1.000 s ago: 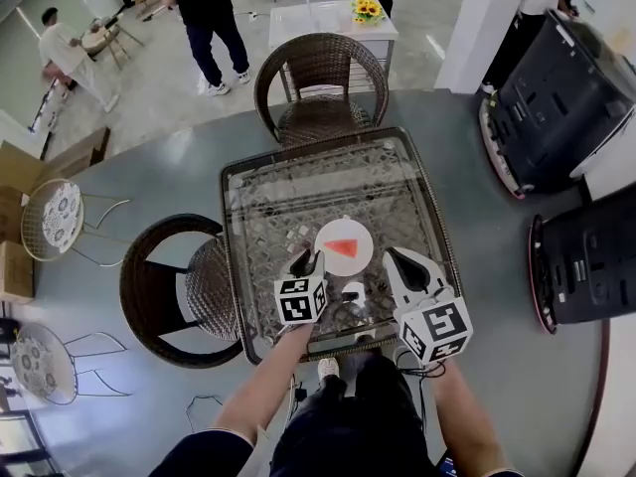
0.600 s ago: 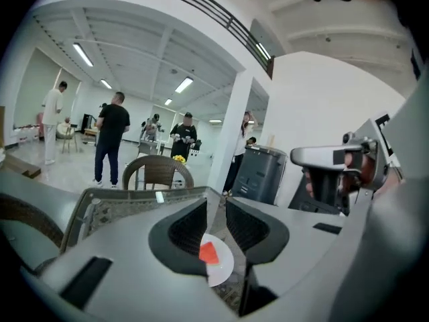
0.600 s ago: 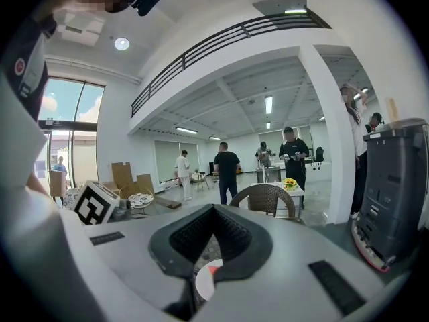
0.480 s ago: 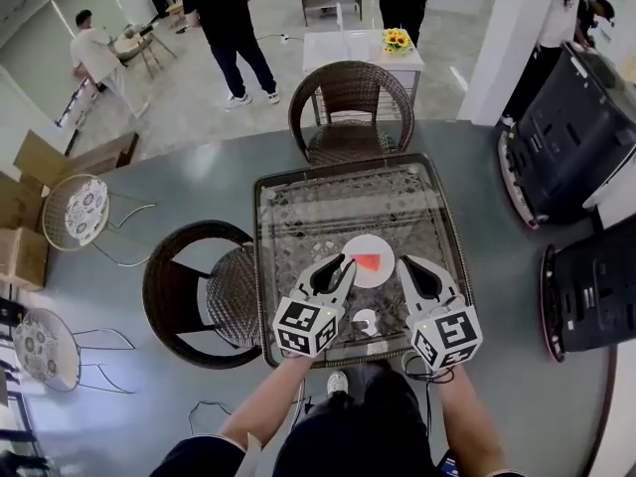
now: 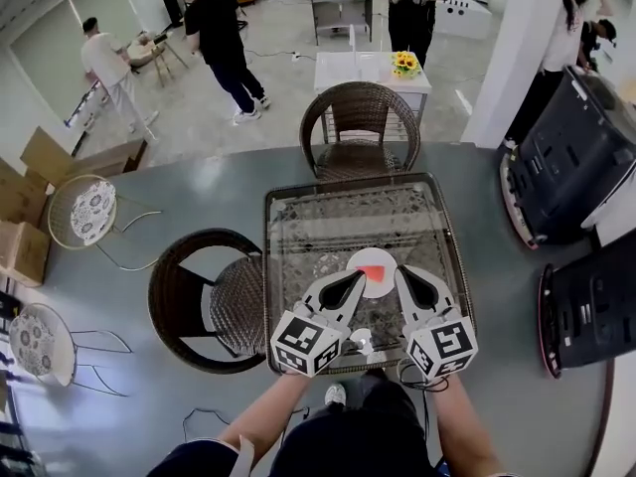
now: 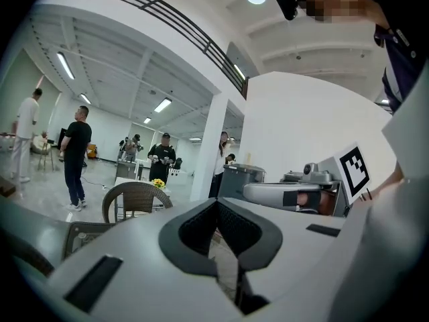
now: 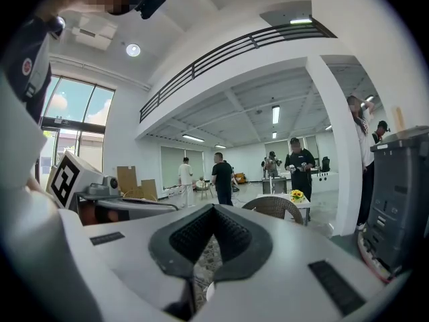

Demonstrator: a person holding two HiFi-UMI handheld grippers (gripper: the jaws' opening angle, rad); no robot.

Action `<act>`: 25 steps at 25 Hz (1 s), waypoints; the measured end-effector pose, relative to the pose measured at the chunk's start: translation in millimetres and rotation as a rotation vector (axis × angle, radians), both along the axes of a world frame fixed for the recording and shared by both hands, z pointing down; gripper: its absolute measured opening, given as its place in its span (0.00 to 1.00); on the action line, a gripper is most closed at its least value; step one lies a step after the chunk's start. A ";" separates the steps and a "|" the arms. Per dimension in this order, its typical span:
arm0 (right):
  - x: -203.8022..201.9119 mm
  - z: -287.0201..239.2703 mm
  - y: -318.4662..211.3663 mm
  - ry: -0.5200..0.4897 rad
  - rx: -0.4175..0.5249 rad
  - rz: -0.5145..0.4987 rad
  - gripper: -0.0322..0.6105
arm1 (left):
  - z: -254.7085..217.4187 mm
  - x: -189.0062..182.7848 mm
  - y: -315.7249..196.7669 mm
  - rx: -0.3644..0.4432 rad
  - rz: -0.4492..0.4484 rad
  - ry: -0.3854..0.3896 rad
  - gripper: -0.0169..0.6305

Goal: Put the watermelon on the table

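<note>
Since a second ago the left gripper (image 5: pixel 348 284) has swung in toward the round white plate (image 5: pixel 359 263) — fingers together, empty. The red watermelon wedge (image 5: pixel 373 270) lies on that plate, on the glass-topped wicker table (image 5: pixel 298 217). The right gripper (image 5: pixel 405 278), fingers likewise closed on nothing, flanks it. Reaching in closed could shove the plate — both tips now sit nearer it.
</note>
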State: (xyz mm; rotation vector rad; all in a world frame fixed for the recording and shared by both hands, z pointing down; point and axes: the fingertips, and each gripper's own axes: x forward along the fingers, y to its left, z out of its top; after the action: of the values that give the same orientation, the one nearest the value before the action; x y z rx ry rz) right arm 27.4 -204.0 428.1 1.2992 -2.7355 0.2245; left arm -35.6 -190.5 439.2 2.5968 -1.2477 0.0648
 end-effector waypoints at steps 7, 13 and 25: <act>-4.6 -7.9 8.3 -0.003 0.013 -0.005 0.05 | -7.3 0.6 8.0 -0.004 0.027 0.031 0.03; -4.1 -11.1 10.6 0.000 0.024 0.000 0.05 | -9.3 -0.5 9.7 0.002 0.037 0.029 0.03; -3.4 -14.4 13.5 -0.004 0.034 0.001 0.05 | -12.7 2.6 13.7 0.006 0.050 0.022 0.03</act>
State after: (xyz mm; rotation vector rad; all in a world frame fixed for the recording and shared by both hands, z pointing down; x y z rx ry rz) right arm 24.0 -190.5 413.7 1.3107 -2.7540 0.1817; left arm -33.0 -176.7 426.5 2.6265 -1.1777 0.0421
